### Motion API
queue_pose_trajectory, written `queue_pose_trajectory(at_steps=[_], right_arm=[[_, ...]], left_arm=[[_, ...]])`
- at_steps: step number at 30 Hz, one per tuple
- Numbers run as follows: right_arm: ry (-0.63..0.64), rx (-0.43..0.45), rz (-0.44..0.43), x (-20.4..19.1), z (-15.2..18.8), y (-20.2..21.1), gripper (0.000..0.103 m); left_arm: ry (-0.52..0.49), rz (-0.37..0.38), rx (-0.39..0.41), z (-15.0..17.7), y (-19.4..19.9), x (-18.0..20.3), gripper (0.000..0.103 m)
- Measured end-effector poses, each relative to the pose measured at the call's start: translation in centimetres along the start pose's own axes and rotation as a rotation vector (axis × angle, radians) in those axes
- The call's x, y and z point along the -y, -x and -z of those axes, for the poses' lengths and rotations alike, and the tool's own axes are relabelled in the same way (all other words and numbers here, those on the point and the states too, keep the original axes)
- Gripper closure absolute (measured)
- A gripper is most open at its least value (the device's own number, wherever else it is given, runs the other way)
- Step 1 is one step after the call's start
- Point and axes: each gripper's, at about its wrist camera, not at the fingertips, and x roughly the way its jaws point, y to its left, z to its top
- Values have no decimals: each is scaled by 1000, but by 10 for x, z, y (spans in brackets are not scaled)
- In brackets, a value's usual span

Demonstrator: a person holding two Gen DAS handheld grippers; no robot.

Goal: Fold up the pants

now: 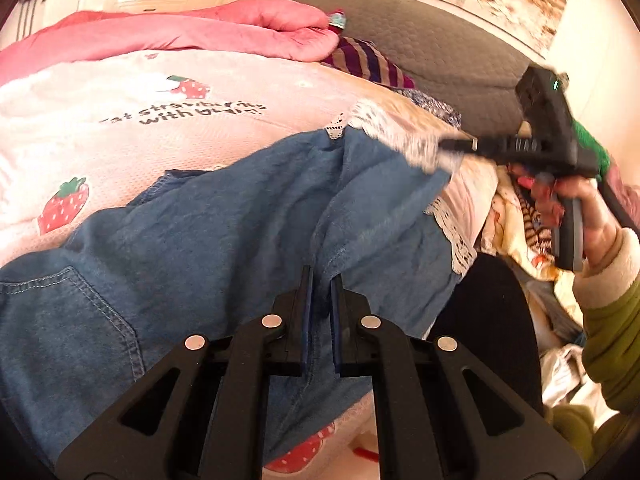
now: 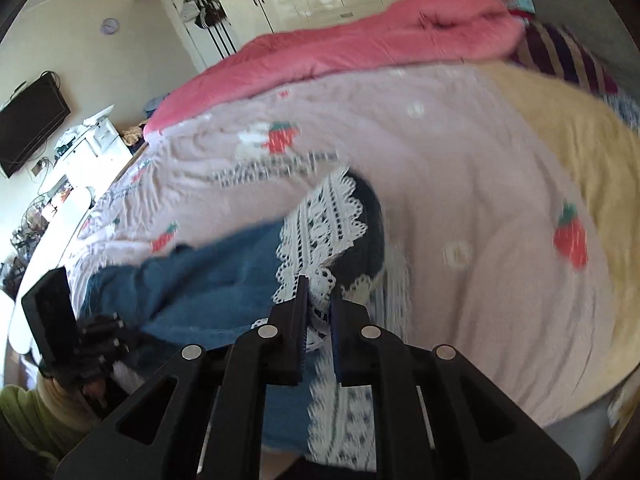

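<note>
Blue denim pants (image 1: pixel 200 240) with a white lace hem (image 1: pixel 400 140) lie on the bed. My left gripper (image 1: pixel 320 280) is shut on a fold of the denim near the middle seam. In the left wrist view my right gripper (image 1: pixel 456 145), held by a hand (image 1: pixel 588 208) in a green sleeve, hangs at the right with the blurred lace hem in its tips. In the right wrist view the right gripper (image 2: pixel 320 286) is shut on the lace hem (image 2: pixel 320 220), with the denim (image 2: pixel 208 280) trailing left toward the left gripper's body (image 2: pixel 52 312).
The bed cover (image 1: pixel 120 128) is pale pink with strawberries. A pink quilt (image 1: pixel 200 28) and a striped cloth (image 1: pixel 360 60) lie at the far side by a grey headboard (image 1: pixel 440 40). Loose clothes (image 1: pixel 520 216) pile up at the right. A wall screen (image 2: pixel 32 124) and a cluttered desk (image 2: pixel 80 152) stand beyond the bed.
</note>
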Motion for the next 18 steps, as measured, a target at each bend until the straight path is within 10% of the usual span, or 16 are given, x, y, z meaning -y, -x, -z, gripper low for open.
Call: queue_pose_trajectory(at_steps=[11, 18], right_arm=[[-54, -2, -112, 18, 36, 11, 77], [-30, 26, -103, 26, 44, 32, 93]], left_arm=[[-43, -37, -37, 9, -4, 18, 97], [-113, -99, -60, 11, 1, 30, 102]])
